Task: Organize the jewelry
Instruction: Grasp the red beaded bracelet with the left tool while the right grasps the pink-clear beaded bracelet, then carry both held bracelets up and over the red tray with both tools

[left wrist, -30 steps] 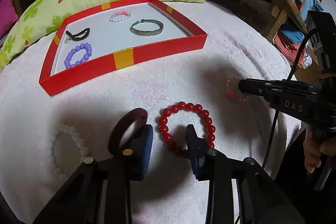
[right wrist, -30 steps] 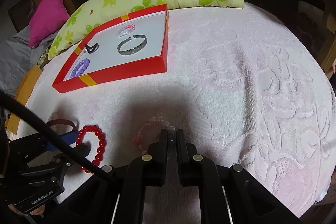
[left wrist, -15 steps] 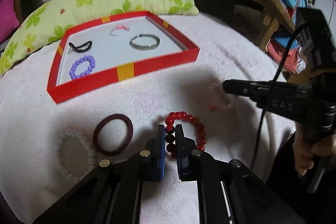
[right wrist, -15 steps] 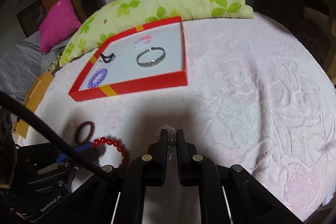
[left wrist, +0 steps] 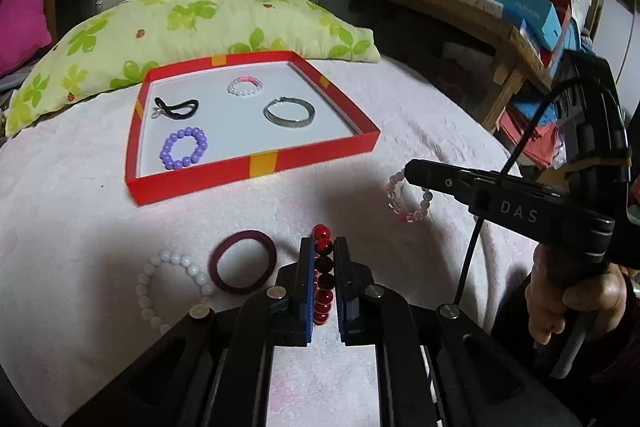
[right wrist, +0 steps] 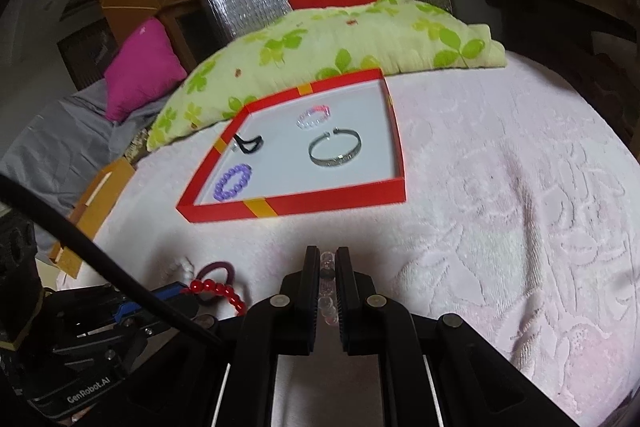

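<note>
closest in, the left claw (left wrist: 323,259) is clamped on the red bead bracelet (left wrist: 322,279), the strand pinched edge-on between its pads so the loop hangs clear of the pink blanket (left wrist: 80,211), which looks like a carry grip. the right claw (right wrist: 328,263) likewise grips the pale pink bead bracelet (left wrist: 408,199), which dangles below its tip in the left view. just beside the left claw, a dark maroon ring bracelet (left wrist: 243,262) and a white bead bracelet (left wrist: 172,287) lie flat on the blanket, touching or nearly so, probably waiting their turn. farther on sits the red tray (left wrist: 256,167), its low wall the one edge either load must clear. inside, a purple bead bracelet (left wrist: 183,147), a black hair tie (left wrist: 176,107), a silver bangle (left wrist: 289,112) and a small pink-white bracelet (left wrist: 245,85) are spread apart, leaving bare floor toward the near right corner. beyond, a green leaf-print pillow (left wrist: 192,27) hems the tray's far side.
</note>
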